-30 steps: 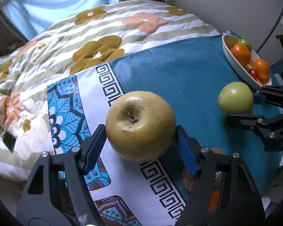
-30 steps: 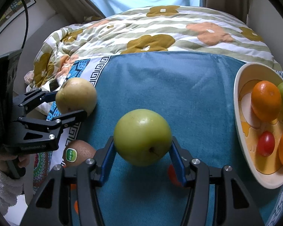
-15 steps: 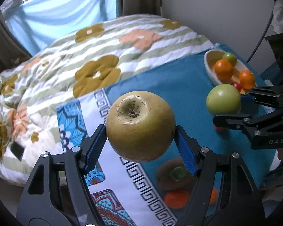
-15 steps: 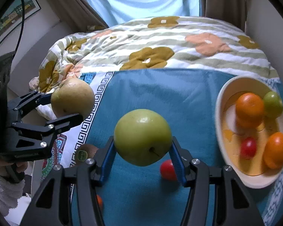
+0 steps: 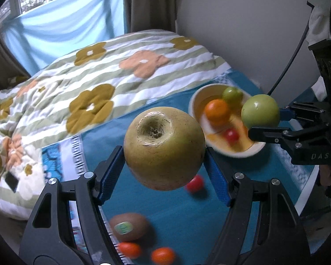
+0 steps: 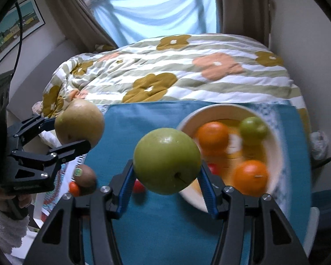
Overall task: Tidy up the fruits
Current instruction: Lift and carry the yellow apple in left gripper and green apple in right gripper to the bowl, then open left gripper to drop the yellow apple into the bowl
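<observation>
Teal cloth [image 5: 172,209] over floral quilt [image 5: 121,66]; curtained window [image 6: 156,11]

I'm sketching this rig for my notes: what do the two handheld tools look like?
Both are matte black, angular linkages with silver screws and ribbed blue pads. The right tool carries pale "DAS" lettering and a black cable above. The left tool sits in a hand with a fuzzy white sleeve.

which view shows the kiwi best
The left wrist view: the kiwi lies whole on the blue cloth, sticker facing up. In the right wrist view it is smaller, blurred and beside the left gripper.
</observation>
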Demonstrator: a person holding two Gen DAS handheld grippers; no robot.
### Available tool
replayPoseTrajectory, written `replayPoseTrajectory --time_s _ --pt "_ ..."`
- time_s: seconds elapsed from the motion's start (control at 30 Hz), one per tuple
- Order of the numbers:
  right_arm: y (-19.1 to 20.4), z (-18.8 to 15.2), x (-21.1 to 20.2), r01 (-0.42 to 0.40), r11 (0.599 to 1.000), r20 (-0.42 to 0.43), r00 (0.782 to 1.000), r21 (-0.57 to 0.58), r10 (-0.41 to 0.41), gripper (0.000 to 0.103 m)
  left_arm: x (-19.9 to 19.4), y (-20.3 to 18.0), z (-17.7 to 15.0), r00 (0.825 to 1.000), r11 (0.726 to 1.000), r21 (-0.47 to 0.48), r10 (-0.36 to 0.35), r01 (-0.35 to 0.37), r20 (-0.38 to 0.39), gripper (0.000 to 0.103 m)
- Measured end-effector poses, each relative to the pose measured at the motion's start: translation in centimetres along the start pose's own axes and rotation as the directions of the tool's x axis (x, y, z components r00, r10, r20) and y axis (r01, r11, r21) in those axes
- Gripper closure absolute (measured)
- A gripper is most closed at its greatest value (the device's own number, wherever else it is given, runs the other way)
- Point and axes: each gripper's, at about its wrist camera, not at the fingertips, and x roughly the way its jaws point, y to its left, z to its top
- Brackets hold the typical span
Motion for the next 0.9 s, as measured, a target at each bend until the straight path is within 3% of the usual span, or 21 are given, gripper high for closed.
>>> replayPoseTrajectory --time_s 0.37,0.57,0.77,0.83,0.87,0.9 --pt "-9.3 0.0 -0.6 0.023 1.000 -0.020 1.000 0.011 -0.023 0.052 6.4 -6.9 1.5 0.997 0.999 -0.023 -0.025 0.023 -0.067 0.026" --pt "-12.2 -0.2 0.5 0.006 1.000 -0.040 0.999 0.019 -0.005 0.052 9.4 -8.8 1.1 0.992 1.000 0.008 0.011 -0.010 -0.127 0.026" --pt "-13.9 -0.3 1.2 -0.018 0.999 -0.052 0.998 0.031 0.020 0.052 10.1 -9.7 1.4 0.990 0.999 0.030 0.034 -0.030 -0.137 0.024" --pt "-14.0 -0.3 1.3 -0.021 0.999 -0.051 0.998 0.031 0.022 0.052 9.7 -9.7 1.6 0.992 1.000 0.021 0.021 -0.019 -0.126 0.014" --pt "-14.0 -0.3 1.3 -0.022 0.999 -0.051 0.998 0.031 0.024 0.052 9.3 -9.6 1.7 0.993 1.000 0.015 0.024 -0.022 -0.116 0.003" --pt "-14.0 -0.3 1.3 -0.023 0.999 -0.051 0.998 0.031 0.025 0.052 8.9 -9.4 1.8 0.994 1.000 0.006 0.025 -0.025 -0.103 0.000"
